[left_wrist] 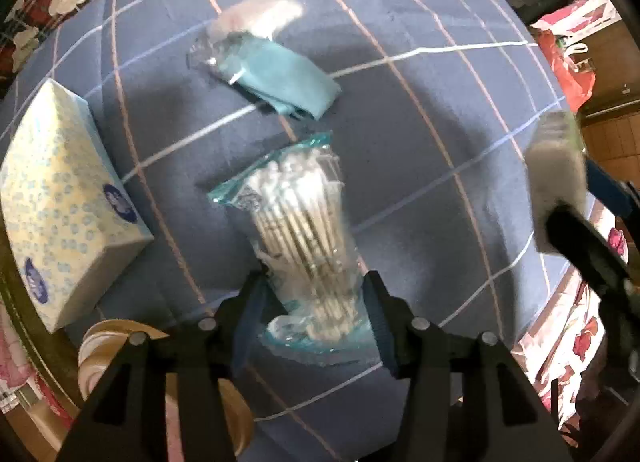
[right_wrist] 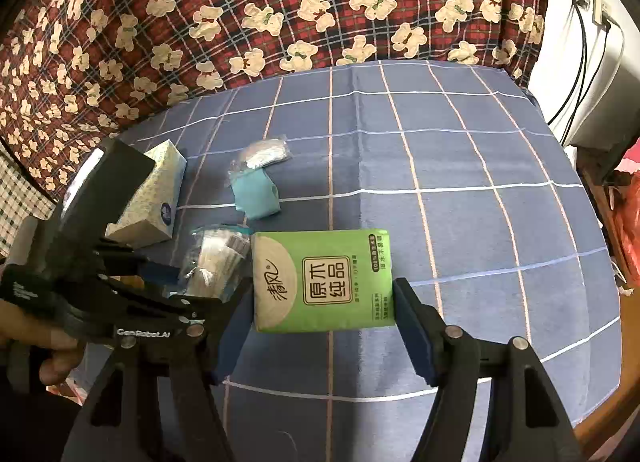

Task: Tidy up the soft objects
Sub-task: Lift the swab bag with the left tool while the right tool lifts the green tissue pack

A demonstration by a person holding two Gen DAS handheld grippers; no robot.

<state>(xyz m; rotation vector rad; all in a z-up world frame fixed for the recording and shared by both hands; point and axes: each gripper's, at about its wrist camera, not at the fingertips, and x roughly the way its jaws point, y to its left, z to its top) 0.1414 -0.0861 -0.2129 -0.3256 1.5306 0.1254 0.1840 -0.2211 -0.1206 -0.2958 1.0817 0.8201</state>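
Between the fingers of the left gripper [left_wrist: 316, 298], the bag of cotton swabs [left_wrist: 298, 230] lay flat on the blue checked tablecloth [left_wrist: 420, 110], its long axis running straight out along the gripper's line, one end inside the gap. Jaws stood apart, pads not pressing the bag. Right gripper [right_wrist: 324, 326] was clamped on a green tissue pack [right_wrist: 324, 282], held above the cloth. Tissue box [left_wrist: 64, 198] sat at the cloth's left edge; a teal cloth in clear wrap [left_wrist: 276, 70] lay beyond the swabs. Red bear-print fabric [right_wrist: 240, 2] bordered the far edge.
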